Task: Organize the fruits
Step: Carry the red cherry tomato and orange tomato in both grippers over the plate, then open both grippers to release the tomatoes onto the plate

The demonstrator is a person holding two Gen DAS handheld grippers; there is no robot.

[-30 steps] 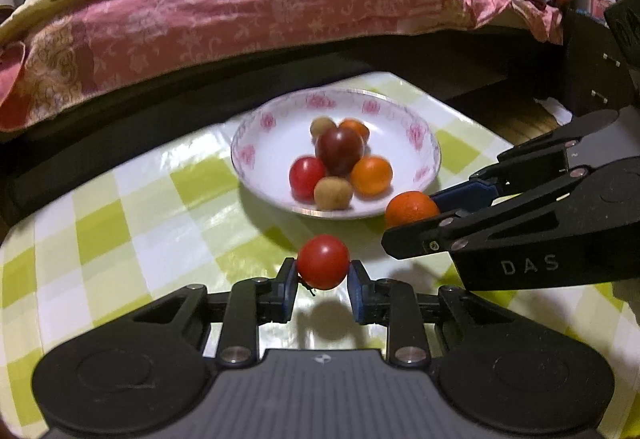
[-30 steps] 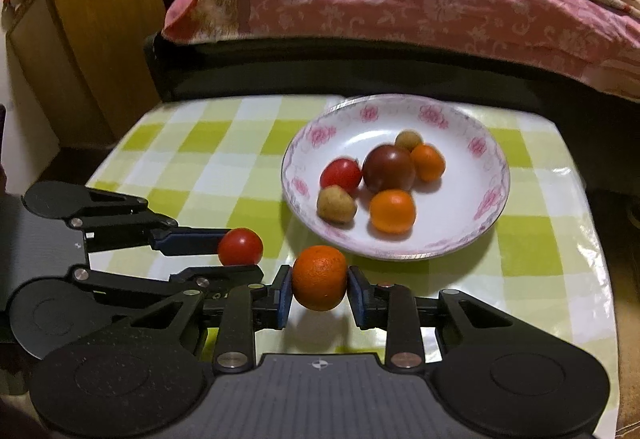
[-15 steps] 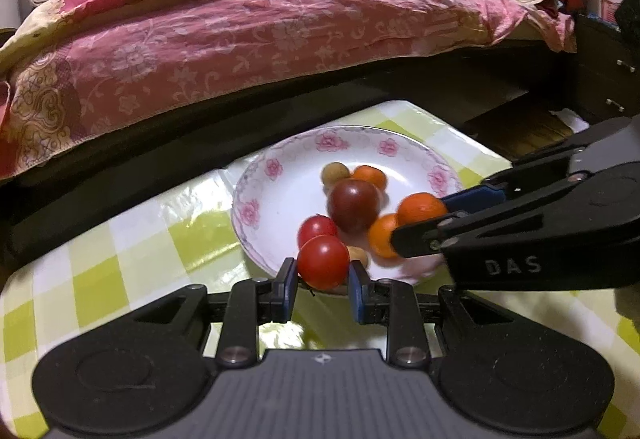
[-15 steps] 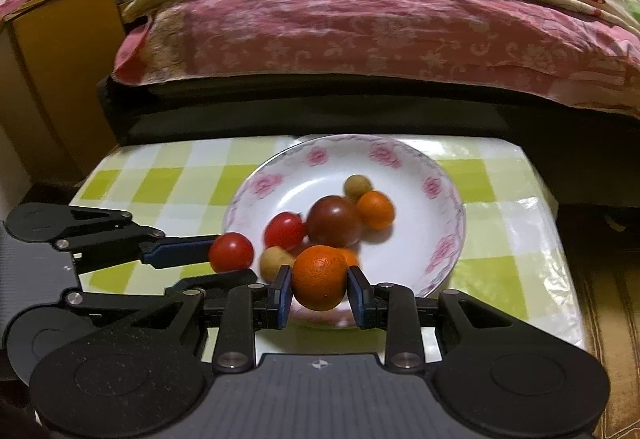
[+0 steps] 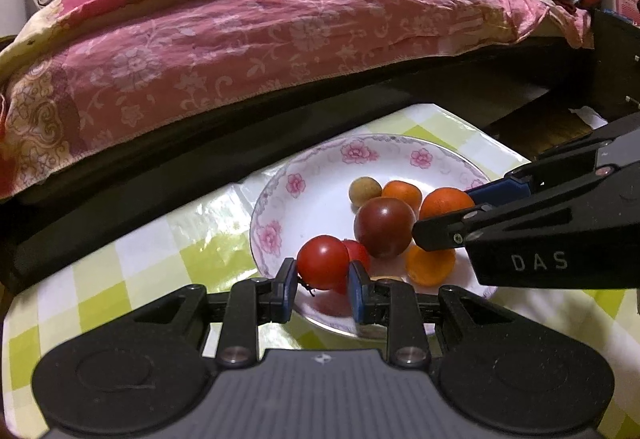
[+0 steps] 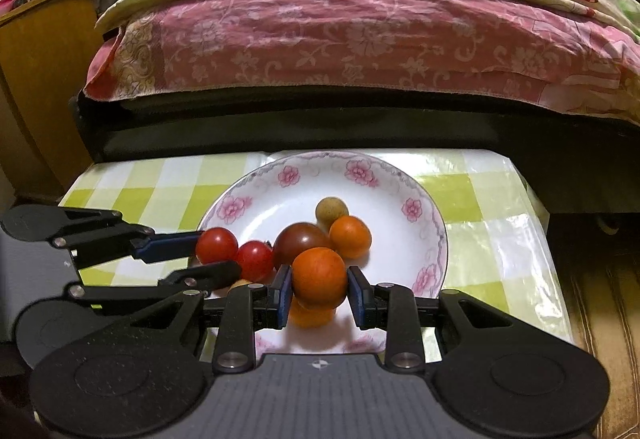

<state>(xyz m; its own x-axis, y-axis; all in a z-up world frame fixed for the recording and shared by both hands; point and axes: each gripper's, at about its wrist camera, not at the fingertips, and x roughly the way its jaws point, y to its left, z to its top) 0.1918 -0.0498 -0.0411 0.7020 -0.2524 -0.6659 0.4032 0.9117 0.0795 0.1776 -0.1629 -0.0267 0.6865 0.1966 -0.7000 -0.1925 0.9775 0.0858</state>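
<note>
Left wrist view first: your checked table (image 5: 132, 275) carries the flowered plate (image 5: 320, 167) at about 1 o'clock from the lens, and your left gripper (image 5: 322, 281) sits over the plate's near-left rim. It is closed narrow on a red tomato (image 5: 322, 266), pads pressed to both sides. Directly behind it, toward 1 o'clock, lies another red tomato (image 5: 358, 253), apparently touching or nearly so; further along that line sits the dark tomato (image 5: 385, 227).

Right wrist view: your right gripper (image 6: 319, 293) is likewise clamped narrow on an orange (image 6: 319, 277), held over the plate's near portion. Under it, at 6 o'clock from the held fruit, another orange (image 6: 312, 313) rests on the plate, so straight down is taken. The dark tomato (image 6: 299, 241) is just behind at 11 o'clock, a third orange (image 6: 350, 236) at 1 o'clock, and a small tan fruit (image 6: 331, 210) beyond that.

What your release turns on, I judge, is free plate surface. For the right gripper, bare white lies toward 3 o'clock, between the held orange and the plate's right rim (image 6: 434, 239). For the left gripper, bare plate opens toward 11 o'clock. The two grippers are close together, the left gripper's fingers (image 6: 172, 245) reaching in from 9 o'clock, so shifting each outward also keeps them apart. Both fruits are round and may roll once freed.
</note>
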